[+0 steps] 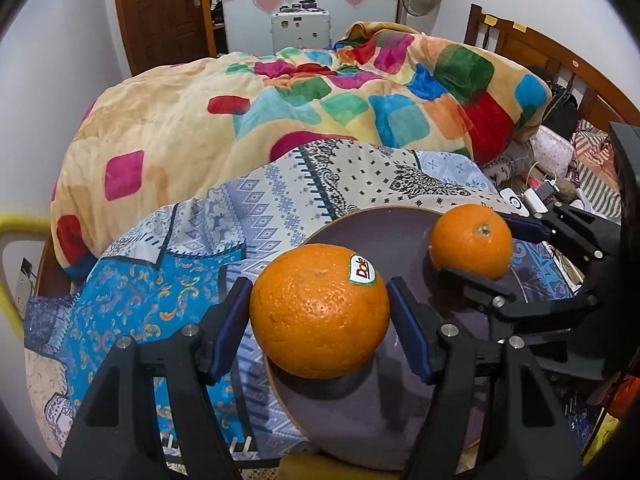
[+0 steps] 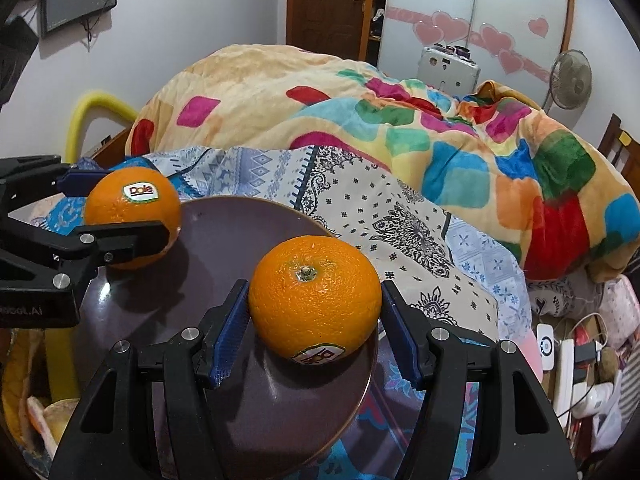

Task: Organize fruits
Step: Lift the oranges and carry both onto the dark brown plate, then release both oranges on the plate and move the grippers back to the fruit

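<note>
A dark purple plate (image 1: 360, 412) lies on the patterned bedsheet; it also shows in the right wrist view (image 2: 224, 240). My left gripper (image 1: 318, 316) is shut on an orange with a Dole sticker (image 1: 320, 312) at the plate's left edge, its blue pads (image 1: 230, 326) against both sides. It shows at the left of the right wrist view (image 2: 132, 216). My right gripper (image 2: 314, 312) is shut on a second orange (image 2: 316, 296), stem up, at the plate's right side. That orange shows in the left wrist view (image 1: 472, 240), with the right gripper (image 1: 492, 256) around it.
A bright patchwork blanket (image 1: 280, 92) is heaped on the bed behind the plate. A power strip, chargers and cables (image 2: 568, 356) lie to the right. A wooden headboard (image 1: 540, 52) is at the far right. A yellow padded rail (image 2: 92, 108) stands at the left.
</note>
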Demonstrator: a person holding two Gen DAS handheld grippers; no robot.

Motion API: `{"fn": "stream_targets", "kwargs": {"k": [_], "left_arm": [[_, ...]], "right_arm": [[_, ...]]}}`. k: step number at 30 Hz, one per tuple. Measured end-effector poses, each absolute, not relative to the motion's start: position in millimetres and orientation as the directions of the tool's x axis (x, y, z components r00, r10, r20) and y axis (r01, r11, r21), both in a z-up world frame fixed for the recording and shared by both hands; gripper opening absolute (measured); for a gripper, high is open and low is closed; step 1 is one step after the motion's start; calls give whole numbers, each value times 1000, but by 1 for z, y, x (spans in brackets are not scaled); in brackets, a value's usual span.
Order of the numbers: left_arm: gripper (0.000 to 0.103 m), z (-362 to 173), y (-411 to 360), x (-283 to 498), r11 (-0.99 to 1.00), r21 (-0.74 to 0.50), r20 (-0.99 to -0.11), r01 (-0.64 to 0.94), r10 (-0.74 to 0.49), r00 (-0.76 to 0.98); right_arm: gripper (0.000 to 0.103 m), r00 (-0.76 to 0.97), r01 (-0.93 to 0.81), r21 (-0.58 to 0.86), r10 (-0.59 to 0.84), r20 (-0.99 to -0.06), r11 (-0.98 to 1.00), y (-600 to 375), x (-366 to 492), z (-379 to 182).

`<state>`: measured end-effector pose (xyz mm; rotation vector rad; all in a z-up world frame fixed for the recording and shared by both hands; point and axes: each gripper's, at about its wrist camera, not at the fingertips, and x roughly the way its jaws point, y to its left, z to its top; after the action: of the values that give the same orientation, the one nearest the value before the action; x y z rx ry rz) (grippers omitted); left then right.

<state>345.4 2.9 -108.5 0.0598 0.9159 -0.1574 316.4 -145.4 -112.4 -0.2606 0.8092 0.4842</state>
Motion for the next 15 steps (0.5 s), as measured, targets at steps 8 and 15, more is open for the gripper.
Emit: {"fn": "stream_targets", "kwargs": {"k": [8,15], "left_arm": [[68,-120,7,355,986,-61,-834,155,-135,535],[68,-123,6,354,985,-63,-844,162,-140,518]], "right_arm": [[62,567,-520,-32,317,-760,854,-141,319,-117],[65,570,-522,-39,314,-759,852,-142,315,-114]]}}
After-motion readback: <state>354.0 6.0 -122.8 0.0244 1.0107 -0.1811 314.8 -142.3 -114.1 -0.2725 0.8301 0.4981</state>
